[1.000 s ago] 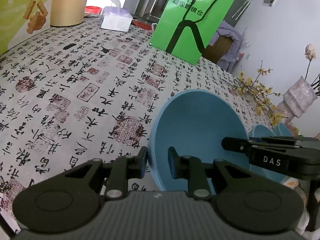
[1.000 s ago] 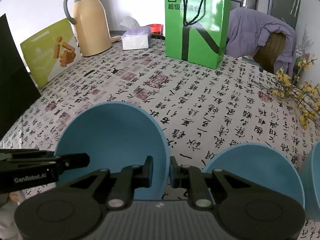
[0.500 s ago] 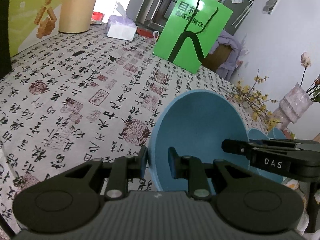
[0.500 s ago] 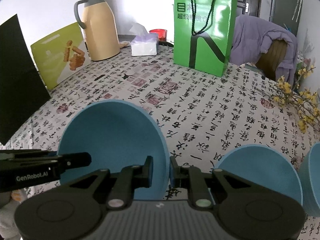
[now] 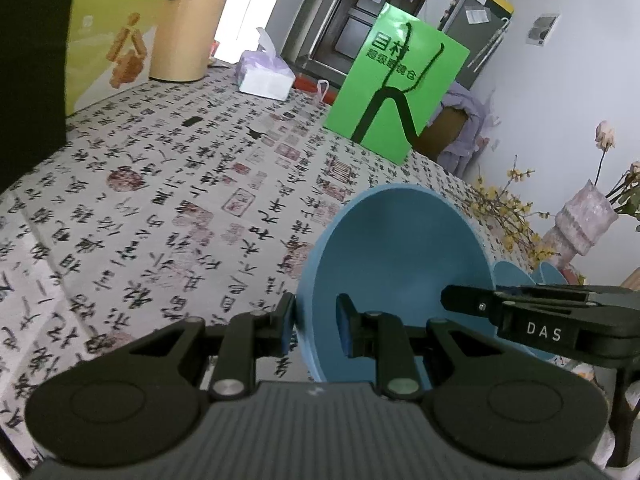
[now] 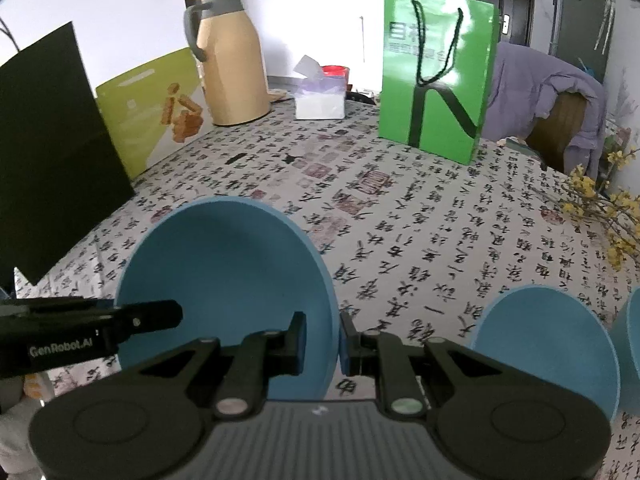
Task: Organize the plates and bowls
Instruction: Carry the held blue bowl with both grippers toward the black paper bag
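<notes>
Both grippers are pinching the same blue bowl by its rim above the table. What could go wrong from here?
1. The left gripper and right gripper each pinch only the thin rim of the big bowl; uneven motion could twist it loose.
2. A smaller bowl sits close beside; lowering carelessly could knock it.

I see a matt, smooth blue bowl, looks like plastic; the tablecloth reads as printed cloth, the green bag as slightly glossy paper, and my grippers' black bodies as matt plastic with metal pins
</notes>
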The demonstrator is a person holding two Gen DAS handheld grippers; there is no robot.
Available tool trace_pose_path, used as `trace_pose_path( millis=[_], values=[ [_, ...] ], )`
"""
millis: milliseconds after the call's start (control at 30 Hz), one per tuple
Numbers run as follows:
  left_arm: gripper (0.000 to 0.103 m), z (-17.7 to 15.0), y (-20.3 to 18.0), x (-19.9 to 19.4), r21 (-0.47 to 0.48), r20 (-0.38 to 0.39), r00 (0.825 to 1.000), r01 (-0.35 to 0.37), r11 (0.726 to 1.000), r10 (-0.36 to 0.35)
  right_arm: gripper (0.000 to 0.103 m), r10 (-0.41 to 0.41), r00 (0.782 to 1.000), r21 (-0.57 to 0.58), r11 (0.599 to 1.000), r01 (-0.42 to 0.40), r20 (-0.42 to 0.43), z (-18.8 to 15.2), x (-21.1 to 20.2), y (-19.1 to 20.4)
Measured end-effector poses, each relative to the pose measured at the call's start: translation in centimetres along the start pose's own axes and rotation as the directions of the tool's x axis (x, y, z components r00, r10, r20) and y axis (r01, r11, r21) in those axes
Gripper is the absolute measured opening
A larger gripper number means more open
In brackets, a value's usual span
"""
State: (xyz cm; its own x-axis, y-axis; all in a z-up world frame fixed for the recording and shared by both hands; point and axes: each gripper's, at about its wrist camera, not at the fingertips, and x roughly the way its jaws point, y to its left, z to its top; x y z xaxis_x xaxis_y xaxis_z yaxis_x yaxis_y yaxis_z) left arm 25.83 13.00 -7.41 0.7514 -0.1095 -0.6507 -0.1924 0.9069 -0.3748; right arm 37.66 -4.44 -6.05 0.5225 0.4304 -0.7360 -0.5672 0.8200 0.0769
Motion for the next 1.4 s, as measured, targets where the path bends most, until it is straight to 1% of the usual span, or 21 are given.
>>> trace_pose_path(
  millis=[233,567,900,1133,1400],
  values=[
    [0.022,-0.7,2.0,-2.4,-0.016,0.025,1.0,-0.007,1.0,0.008,0.016,0.027,0.999,0.008,1.0,-0.027,-0.019,-0.5,0.1,2.1],
    [0.022,-1.7,4.7,-4.8,-0.051,0.039,0.999,-0.029,0.998,0.031,0.016,0.062,0.997,-0.005,0.998,-0.062,-0.041,-1.3,0.4,5.5],
    [0.022,-2.6,6.6,-6.5,-0.071,0.053,0.998,-0.04,0.997,0.044,0.016,0.09,0.994,-0.005,0.996,-0.09,-0.065,-2.0,0.5,7.6],
    [0.022,-2.9,8.1,-7.2,-0.097,0.046,0.997,-0.061,0.993,0.066,0.016,0.124,0.986,0.005,0.992,-0.125,-0.108,-2.4,1.3,8.9],
    [0.022,-3.2,10.2,-7.4,-0.13,0.032,0.995,-0.086,0.988,0.091,0.016,0.189,0.965,0.052,0.982,-0.183,-0.181,-2.5,3.0,9.9]
  ],
)
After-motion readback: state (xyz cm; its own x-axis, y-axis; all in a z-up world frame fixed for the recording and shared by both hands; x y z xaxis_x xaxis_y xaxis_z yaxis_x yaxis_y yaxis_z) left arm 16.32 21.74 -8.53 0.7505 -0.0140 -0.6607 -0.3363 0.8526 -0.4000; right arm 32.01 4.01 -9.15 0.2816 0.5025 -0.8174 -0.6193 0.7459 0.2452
